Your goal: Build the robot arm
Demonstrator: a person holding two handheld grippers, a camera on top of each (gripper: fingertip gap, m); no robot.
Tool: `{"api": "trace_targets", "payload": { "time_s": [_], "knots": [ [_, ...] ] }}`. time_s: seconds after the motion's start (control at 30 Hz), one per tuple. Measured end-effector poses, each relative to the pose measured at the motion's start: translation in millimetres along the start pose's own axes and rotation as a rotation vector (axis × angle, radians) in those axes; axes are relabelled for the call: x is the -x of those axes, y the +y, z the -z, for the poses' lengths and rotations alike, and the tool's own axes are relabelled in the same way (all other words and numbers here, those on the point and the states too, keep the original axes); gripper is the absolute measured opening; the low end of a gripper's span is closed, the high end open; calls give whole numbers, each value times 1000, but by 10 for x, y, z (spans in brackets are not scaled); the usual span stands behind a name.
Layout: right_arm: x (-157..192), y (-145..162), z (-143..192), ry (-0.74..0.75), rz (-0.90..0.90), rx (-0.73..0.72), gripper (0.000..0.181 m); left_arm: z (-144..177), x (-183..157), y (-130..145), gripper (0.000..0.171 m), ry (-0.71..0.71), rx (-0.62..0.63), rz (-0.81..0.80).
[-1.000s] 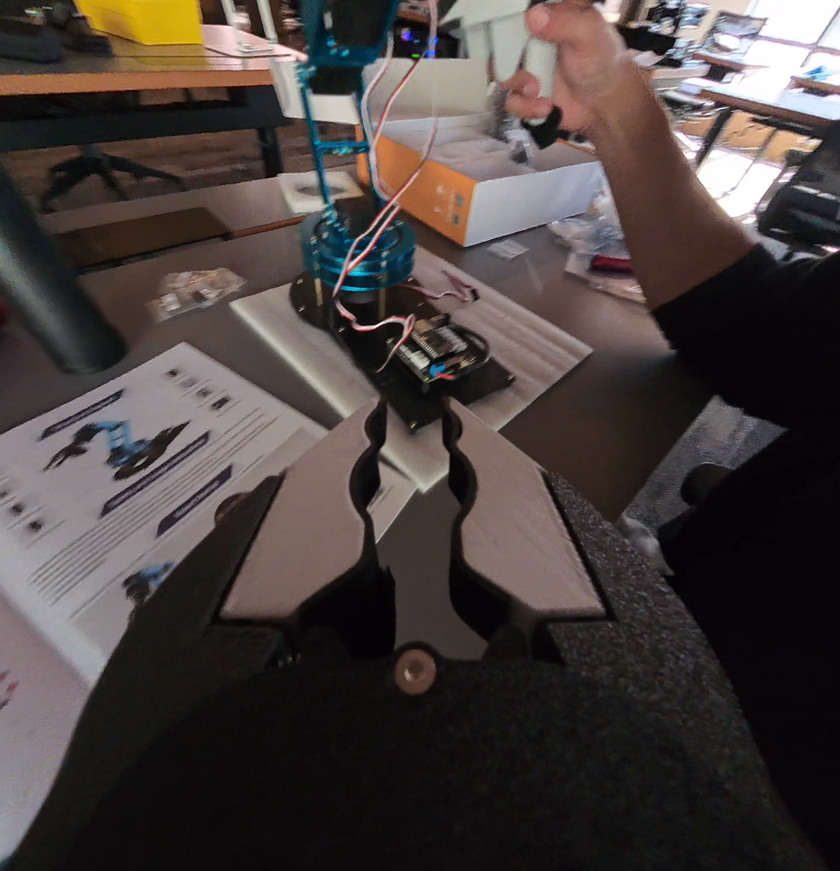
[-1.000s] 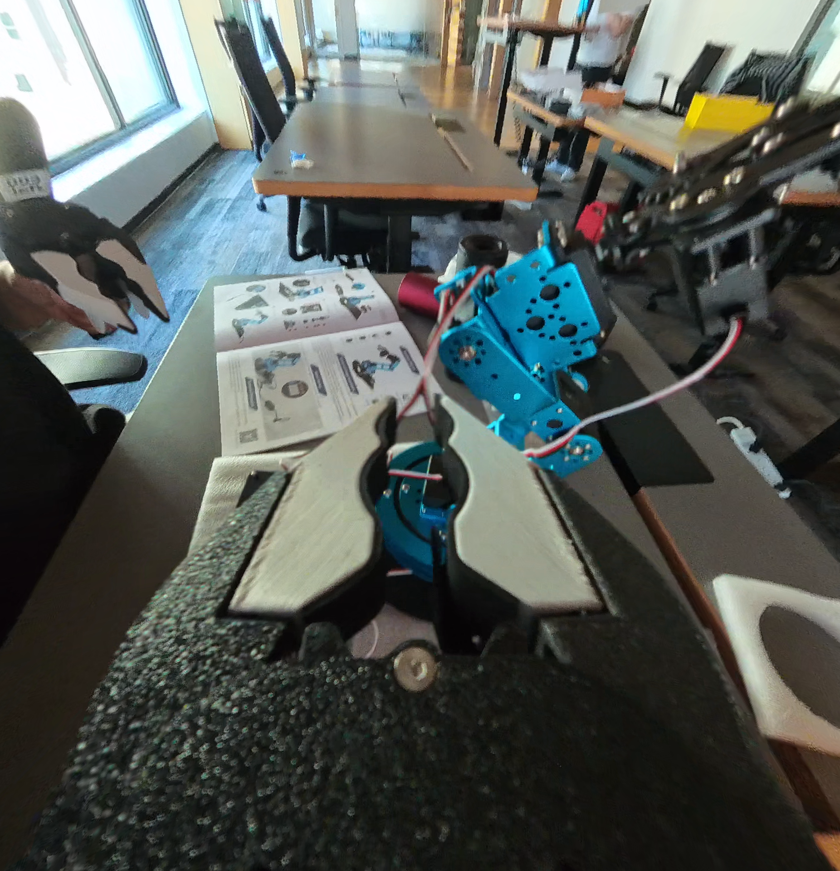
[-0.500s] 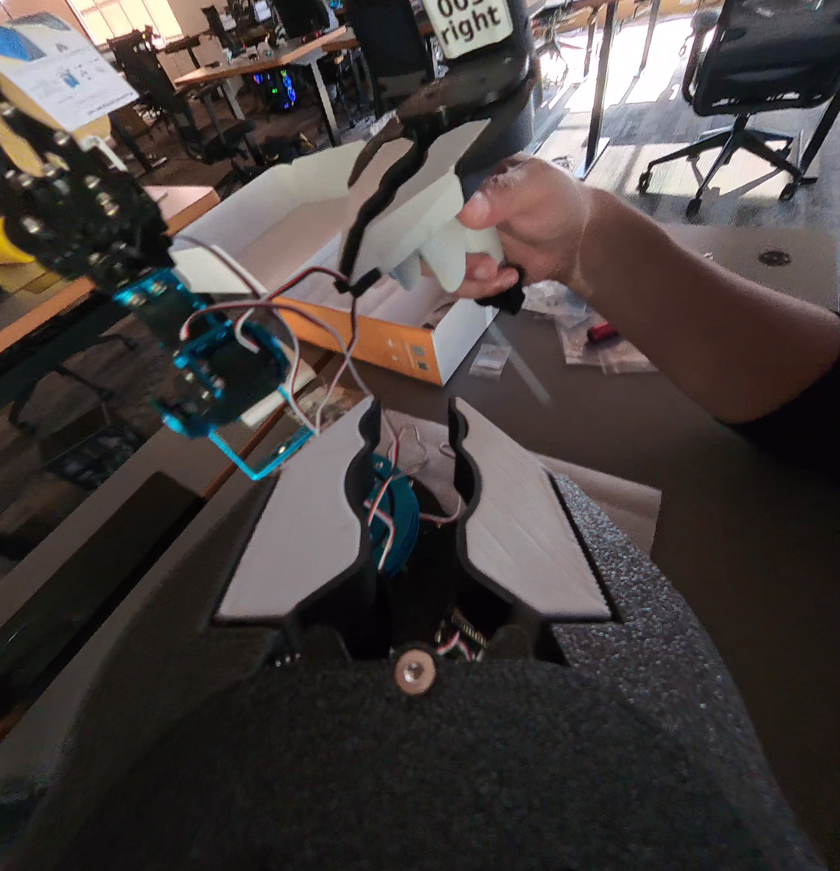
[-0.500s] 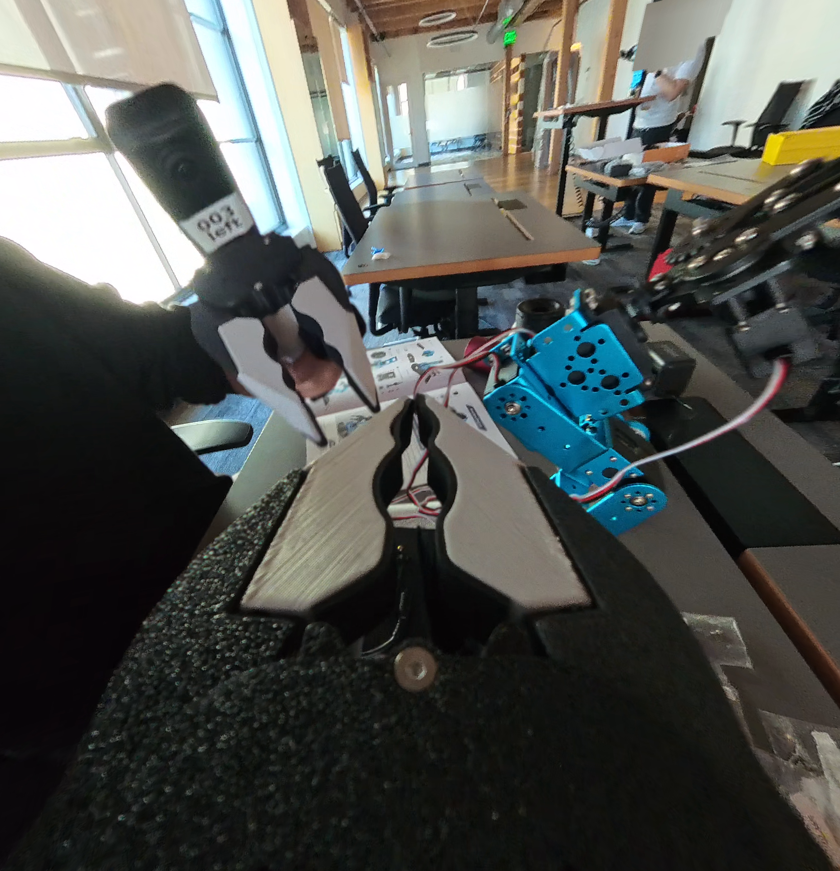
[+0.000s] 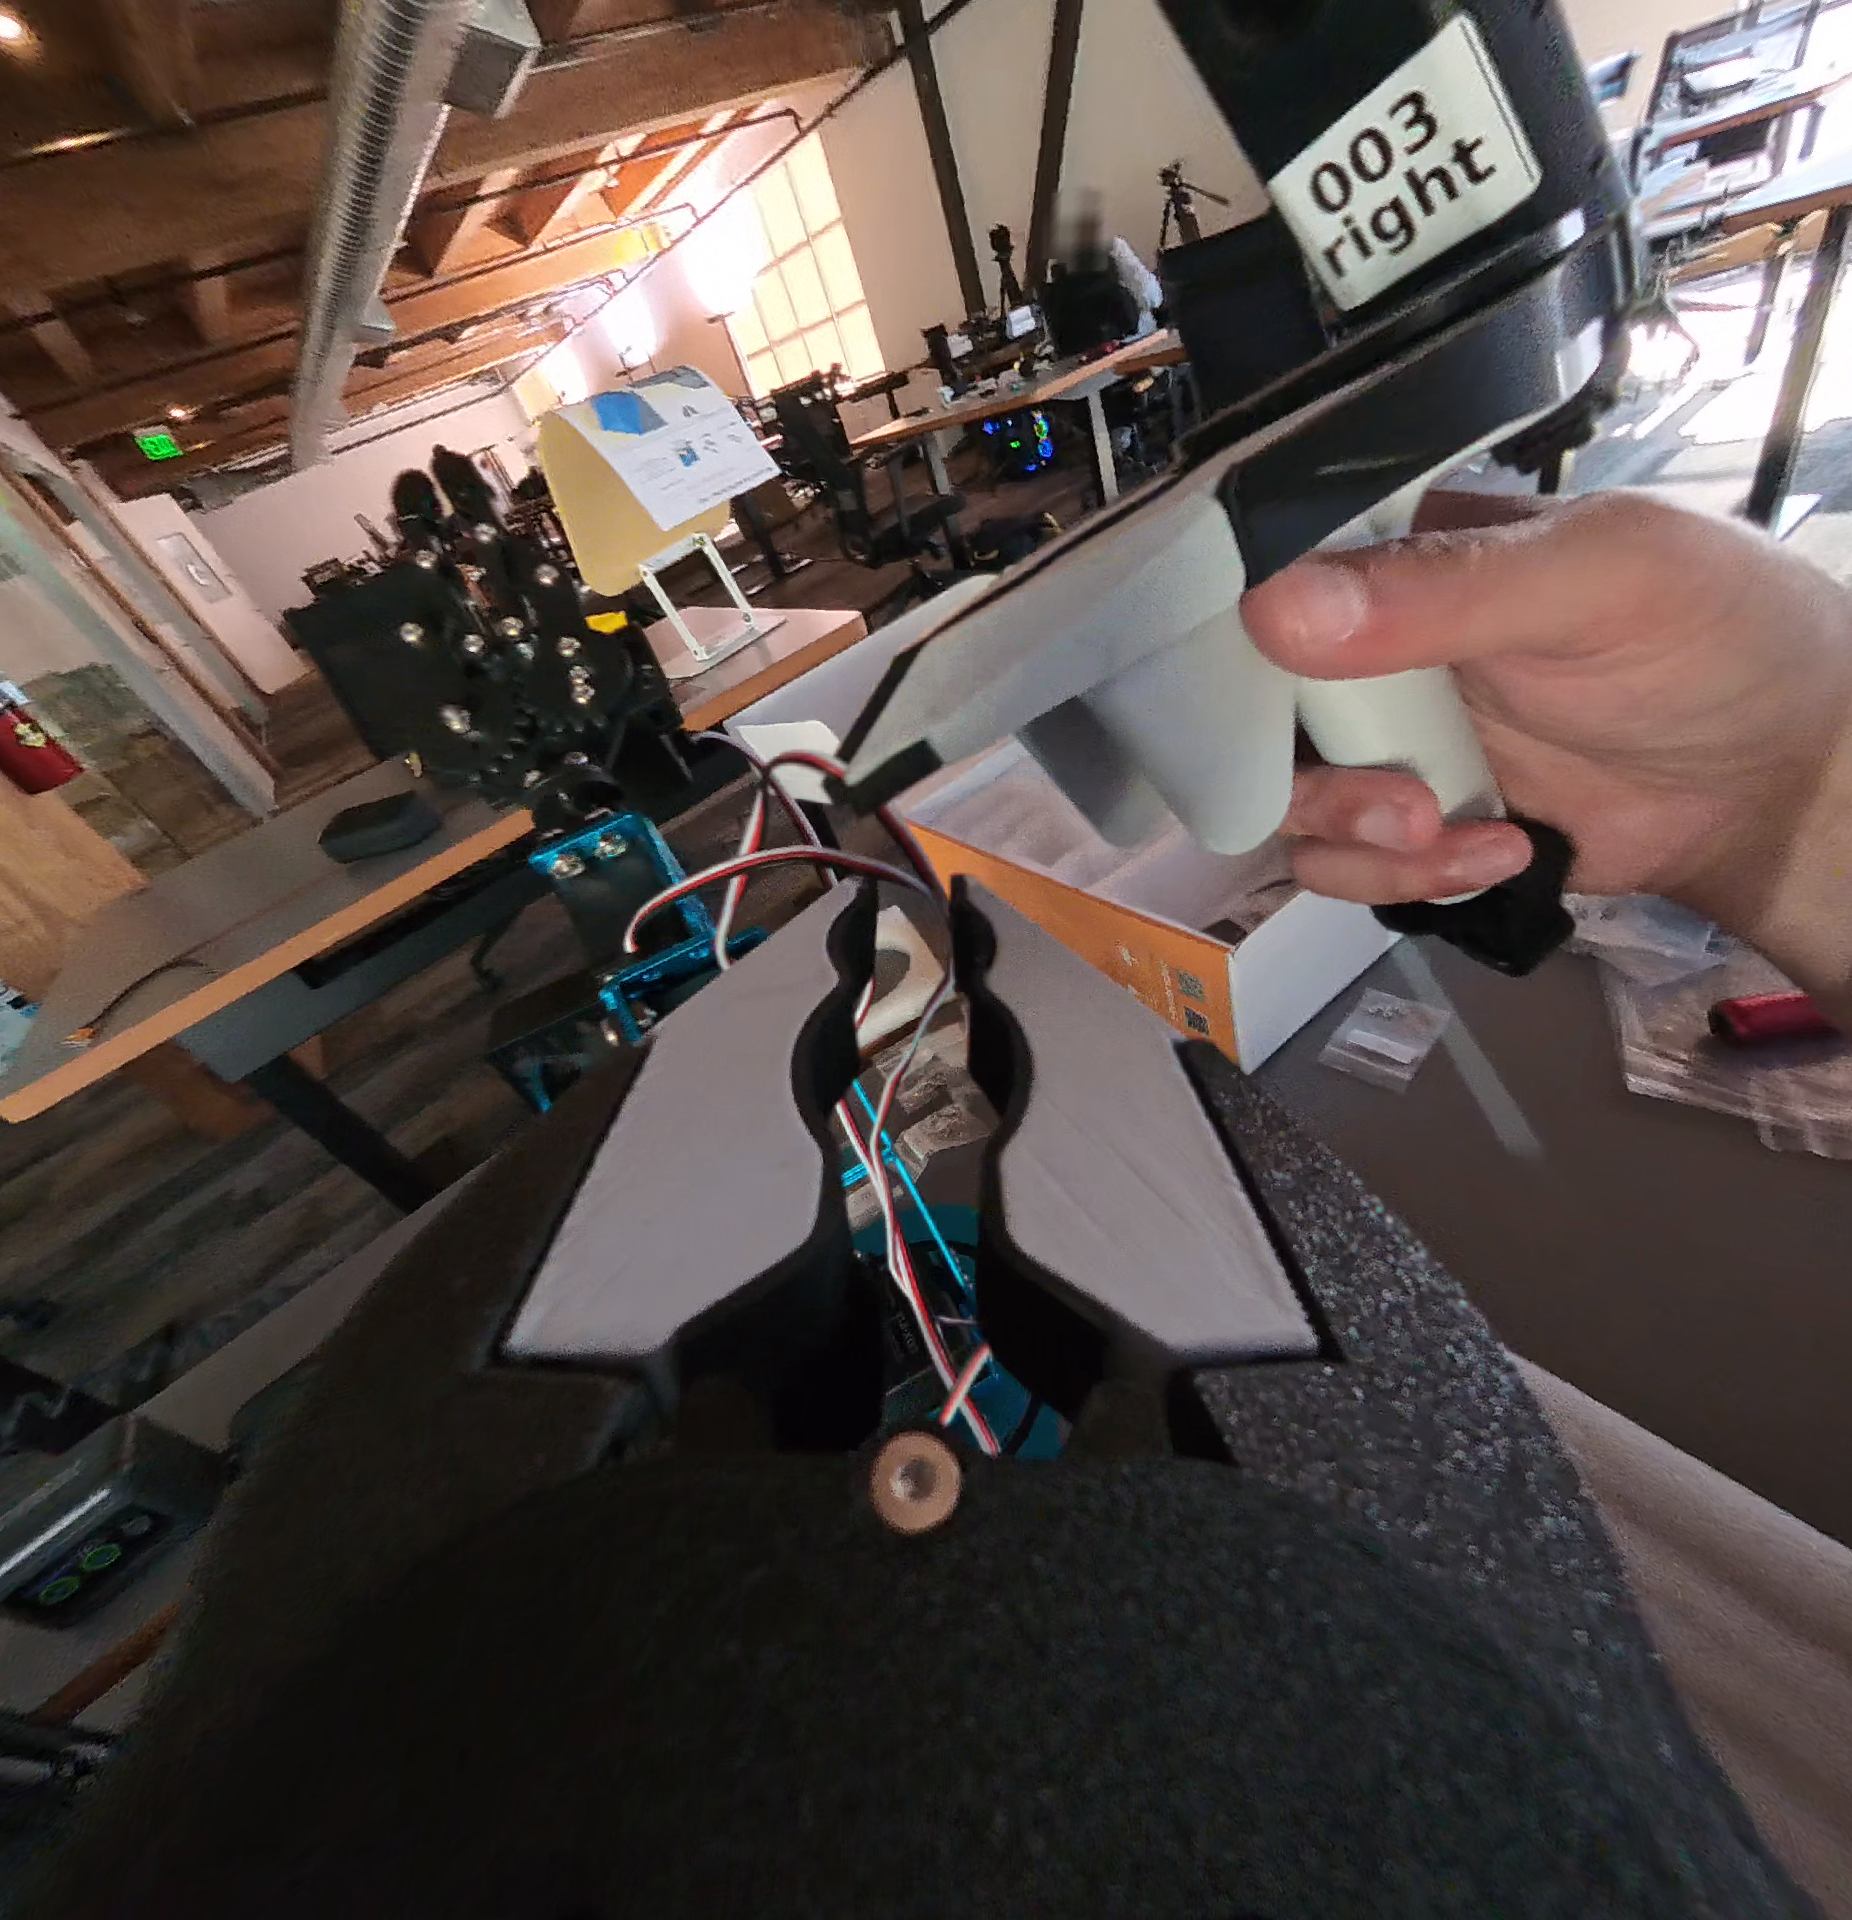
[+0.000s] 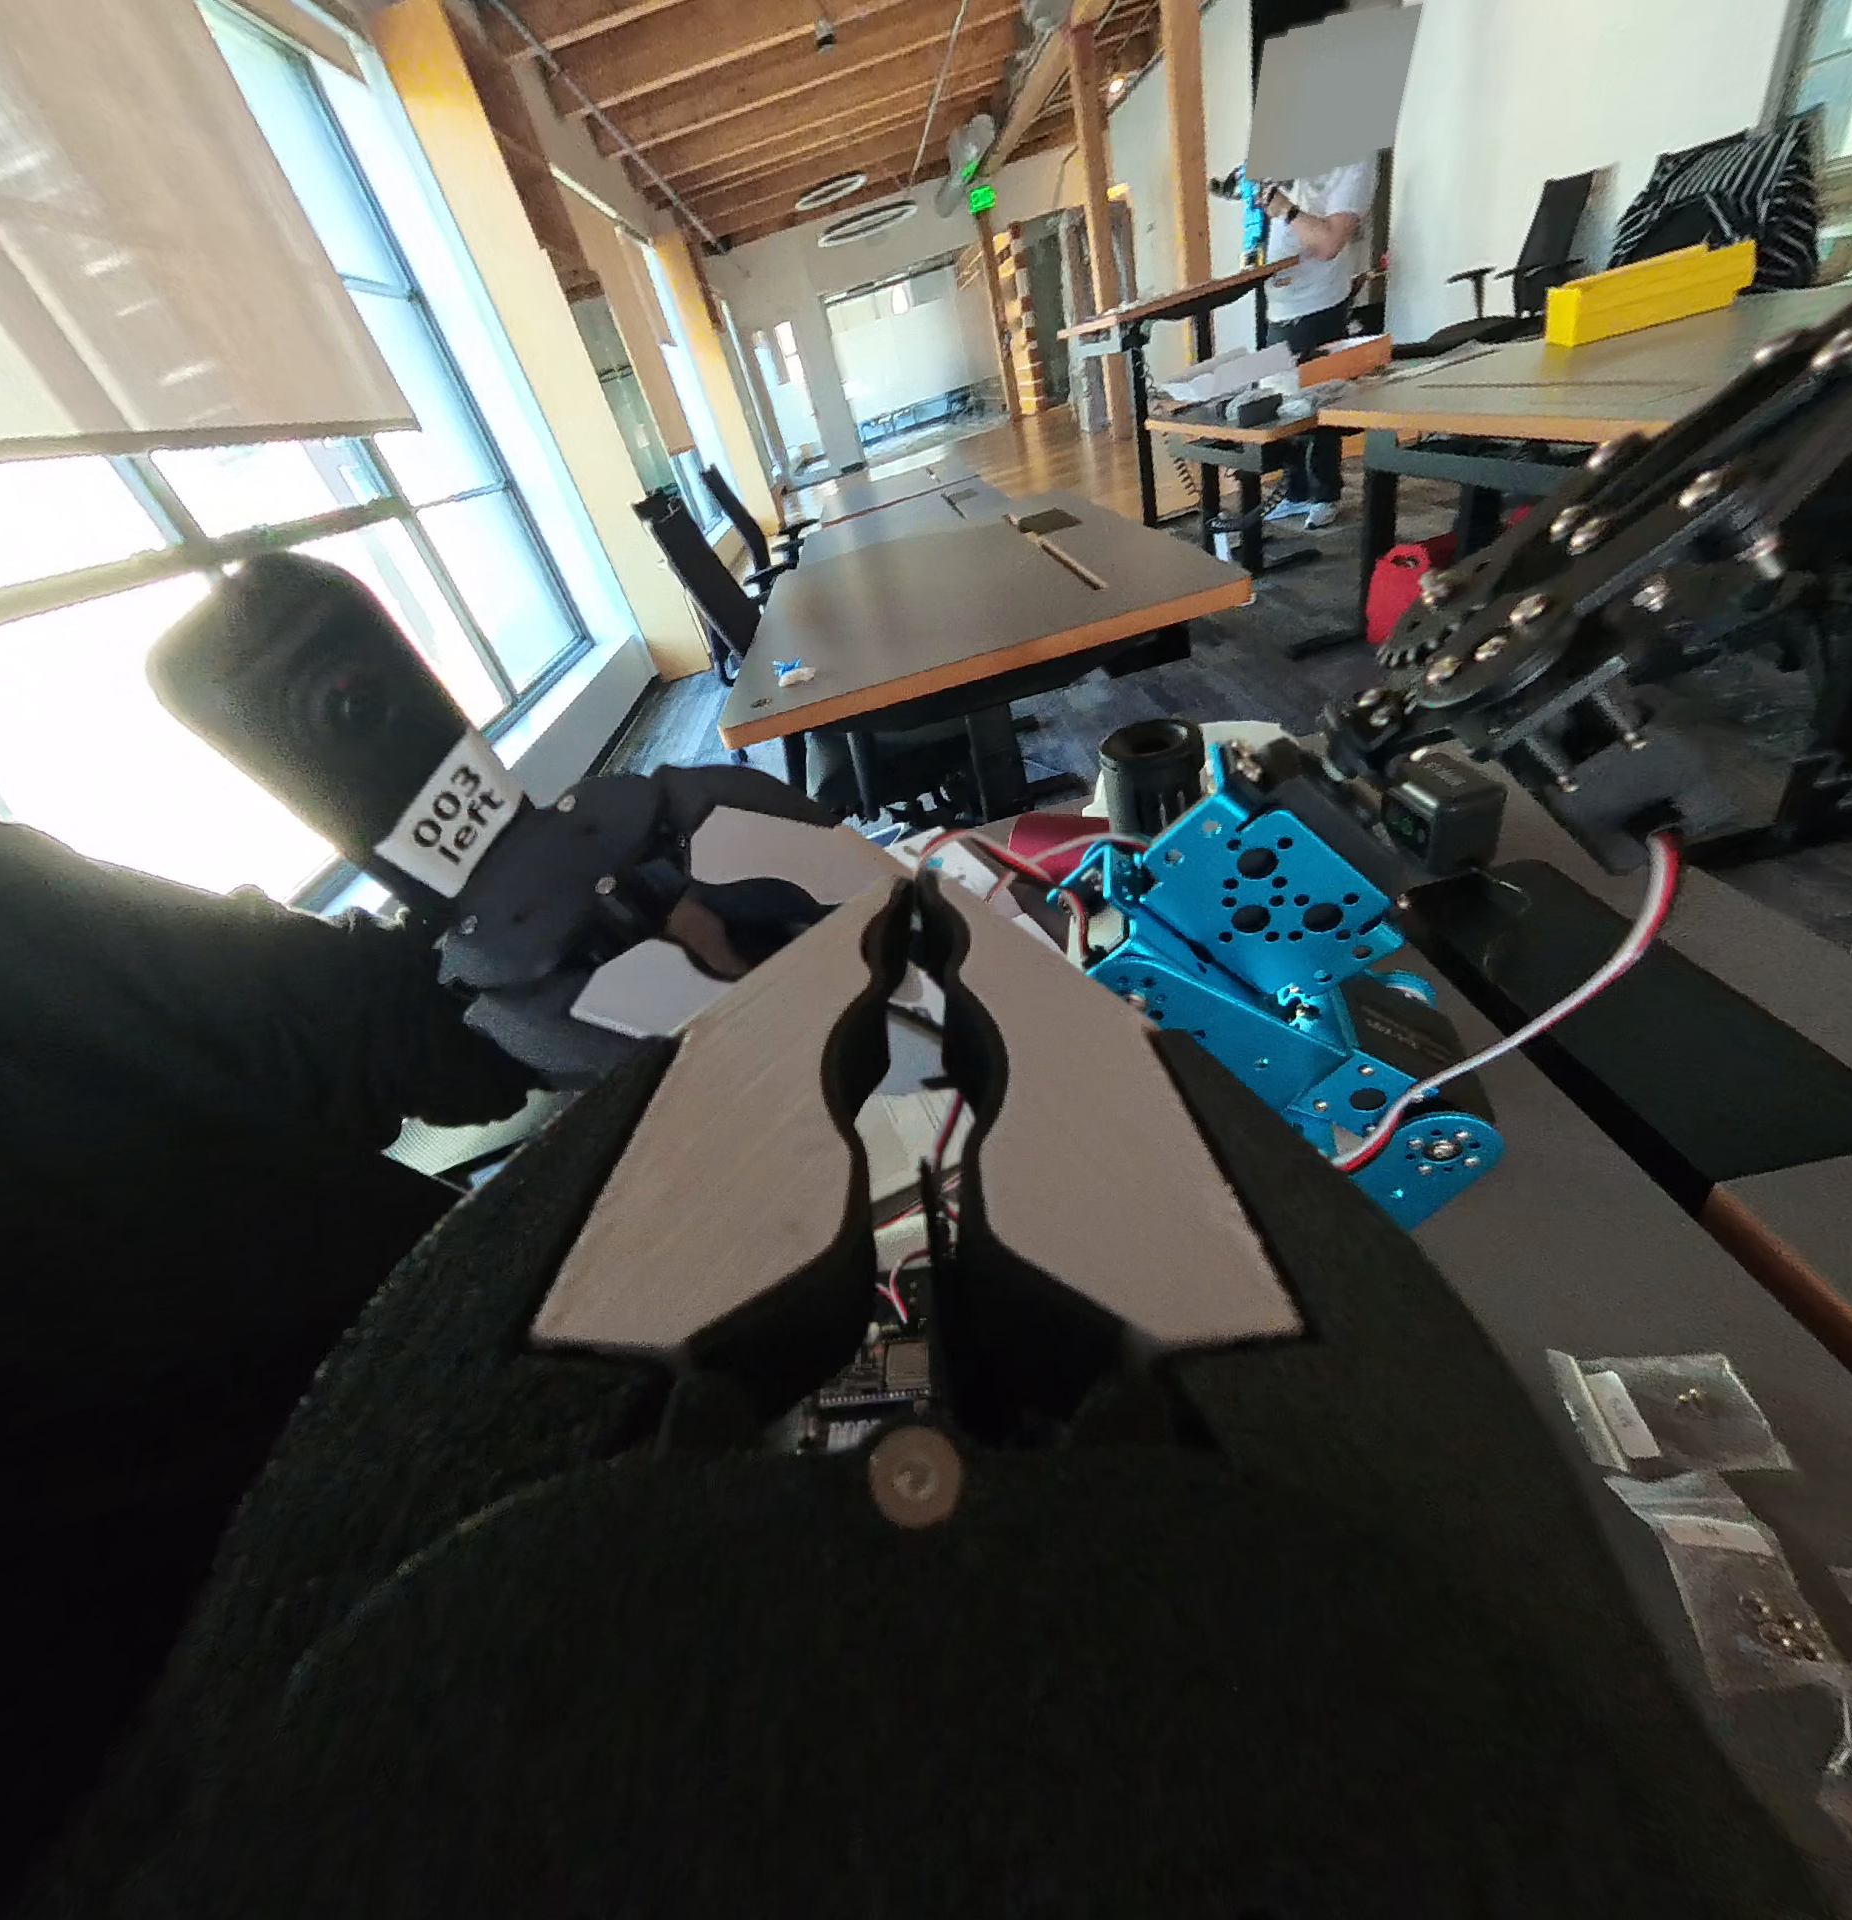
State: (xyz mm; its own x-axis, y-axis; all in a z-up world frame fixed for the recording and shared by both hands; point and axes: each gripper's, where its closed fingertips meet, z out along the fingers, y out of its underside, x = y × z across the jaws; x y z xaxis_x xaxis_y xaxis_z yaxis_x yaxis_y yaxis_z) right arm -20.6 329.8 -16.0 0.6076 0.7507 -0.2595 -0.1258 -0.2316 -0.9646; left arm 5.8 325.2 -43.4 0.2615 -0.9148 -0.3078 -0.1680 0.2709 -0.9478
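Blue anodised metal marks the small robot arm [image 6: 1280,966], which stands on the dark worktop [image 6: 1587,1226] just right of the right tongs [image 6: 917,891]. These tongs are pinched together at the tips on a black connector [image 5: 886,787] at the end of a red, white and black servo wire [image 5: 766,868]. The left tongs [image 5: 909,902] stand apart, just below that connector, with the wires running through the gap between them; whether they touch the wires is hard to tell. A bare hand [image 5: 1587,727] holds the right tongs' pale grip. Each tool's black camera stalk wears a white sticker with black print [image 6: 454,821]. Beyond the left tongs lies an open orange and white box [image 5: 1130,935] with small print on its side, too fine to make out. A black toothed claw [image 6: 1628,644] tops the arm, cut off at the frame edge. Clear bags of small parts [image 6: 1670,1423] lie to the right, contents blurred. A circuit board [image 6: 880,1382] shows only partly under the right tongs.
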Motion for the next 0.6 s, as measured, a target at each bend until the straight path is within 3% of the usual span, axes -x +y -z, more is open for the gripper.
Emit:
{"api": "trace_targets", "payload": {
  "time_s": [0.23, 0.4, 0.6],
  "knots": [
    [-23, -51, -43, 78, -67, -6, 0, 124, 66, -134, 14, -11, -27, 70],
    [-89, -23, -27, 193, -51, 39, 0, 329, -86, -197, 14, 44, -40, 74],
    [-128, 1, 148, 262, -37, 90, 0, 91, -123, -165, 30, 0, 13, 30]
  ]
}}
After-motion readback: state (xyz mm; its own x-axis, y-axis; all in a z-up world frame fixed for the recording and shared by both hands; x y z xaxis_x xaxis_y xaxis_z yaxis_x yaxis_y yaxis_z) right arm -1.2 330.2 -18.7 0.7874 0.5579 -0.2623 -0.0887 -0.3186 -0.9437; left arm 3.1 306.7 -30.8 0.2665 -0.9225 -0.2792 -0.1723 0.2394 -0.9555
